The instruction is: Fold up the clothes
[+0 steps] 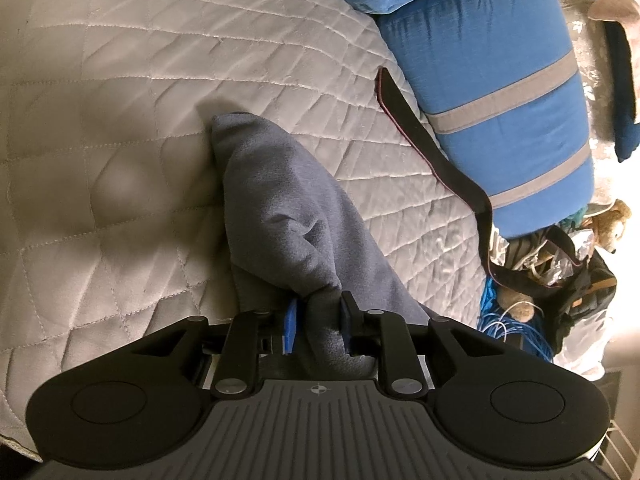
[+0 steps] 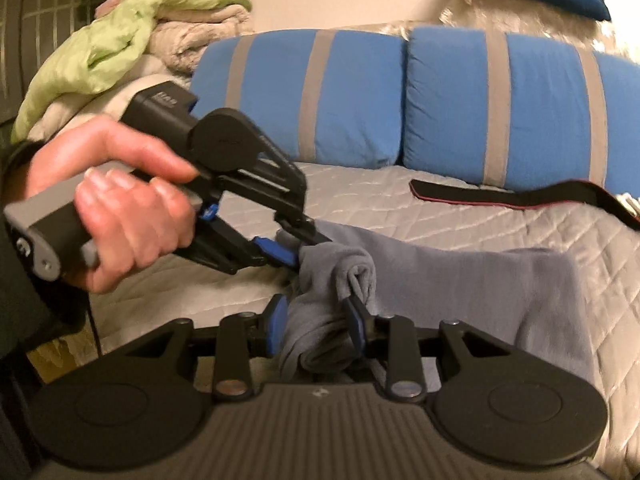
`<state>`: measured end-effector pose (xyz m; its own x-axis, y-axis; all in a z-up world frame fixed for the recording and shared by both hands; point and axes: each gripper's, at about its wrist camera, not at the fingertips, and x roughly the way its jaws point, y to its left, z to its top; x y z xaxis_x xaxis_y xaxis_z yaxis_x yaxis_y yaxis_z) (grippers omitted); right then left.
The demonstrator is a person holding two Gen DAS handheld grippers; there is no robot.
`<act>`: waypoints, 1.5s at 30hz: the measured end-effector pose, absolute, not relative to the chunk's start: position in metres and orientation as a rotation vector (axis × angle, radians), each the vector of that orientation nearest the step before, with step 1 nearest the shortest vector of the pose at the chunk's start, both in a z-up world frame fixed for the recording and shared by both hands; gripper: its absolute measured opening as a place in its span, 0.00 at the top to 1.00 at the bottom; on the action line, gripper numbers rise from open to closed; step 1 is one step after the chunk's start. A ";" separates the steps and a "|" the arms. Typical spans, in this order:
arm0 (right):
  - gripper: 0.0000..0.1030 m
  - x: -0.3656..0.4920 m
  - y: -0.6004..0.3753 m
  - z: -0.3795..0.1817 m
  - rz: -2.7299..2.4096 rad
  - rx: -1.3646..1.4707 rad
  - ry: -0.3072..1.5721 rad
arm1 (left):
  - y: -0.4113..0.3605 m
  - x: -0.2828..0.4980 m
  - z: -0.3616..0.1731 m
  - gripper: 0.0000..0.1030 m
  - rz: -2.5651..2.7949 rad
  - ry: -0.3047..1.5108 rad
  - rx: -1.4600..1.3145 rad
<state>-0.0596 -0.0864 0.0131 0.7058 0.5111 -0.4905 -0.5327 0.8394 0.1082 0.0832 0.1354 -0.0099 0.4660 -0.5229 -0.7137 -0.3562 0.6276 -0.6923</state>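
Grey-blue fleece garment (image 1: 280, 208), left wrist view: soft, light, limp; trails across quilted bed (image 1: 120, 120), bunched between jaws of left gripper (image 1: 318, 326), clamped on it. Right wrist view: right gripper (image 2: 320, 326) clamped on adjoining bunched edge; better hold judged at corners; blue pillows (image 2: 500, 104), clothes heap (image 2: 120, 40) behind.

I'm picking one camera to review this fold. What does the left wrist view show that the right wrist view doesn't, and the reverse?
Only the left wrist view shows the teddy bear and the blue cables beside the bed. Only the right wrist view shows the hand holding the left claw, the right claw, and the green cloth on a pile. Both show the grey garment, which each claw grips, plus the blue striped pillows, the black strap and the quilted bedspread.
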 end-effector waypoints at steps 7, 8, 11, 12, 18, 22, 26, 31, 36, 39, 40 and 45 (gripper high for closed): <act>0.50 -0.051 -0.087 0.012 0.564 0.011 0.536 | 0.135 0.083 -0.009 0.80 -0.121 1.125 -0.939; 0.50 -0.048 -0.088 0.012 0.566 0.032 0.541 | 0.135 0.083 -0.009 0.80 -0.121 1.124 -0.938; 0.51 -0.044 -0.094 0.012 0.637 0.100 0.562 | 0.134 0.083 -0.010 0.80 -0.120 1.124 -0.937; 0.53 -0.043 -0.096 0.012 0.665 0.123 0.570 | 0.135 0.083 -0.010 0.80 -0.119 1.125 -0.937; 0.53 -0.041 -0.104 0.012 0.775 0.226 0.614 | 0.136 0.083 -0.011 0.80 -0.121 1.128 -0.942; 0.53 -0.052 -0.104 0.017 0.696 0.163 0.552 | 0.137 0.084 -0.012 0.80 -0.122 1.128 -0.947; 0.52 -0.048 -0.098 0.016 0.668 0.124 0.555 | 0.138 0.084 -0.013 0.80 -0.124 1.128 -0.954; 0.50 -0.039 -0.092 0.010 0.602 0.082 0.575 | 0.137 0.084 -0.013 0.80 -0.121 1.128 -0.951; 0.61 -0.039 -0.085 0.007 0.521 0.003 0.580 | 0.136 0.084 -0.013 0.80 -0.122 1.127 -0.946; 0.96 -0.039 -0.082 0.005 0.483 -0.043 0.584 | 0.136 0.084 -0.013 0.79 -0.118 1.127 -0.944; 0.98 -0.039 -0.084 0.006 0.485 -0.045 0.587 | 0.136 0.084 -0.014 0.79 -0.118 1.127 -0.945; 0.99 -0.037 -0.102 0.014 0.552 0.017 0.617 | 0.136 0.085 -0.014 0.79 -0.120 1.129 -0.950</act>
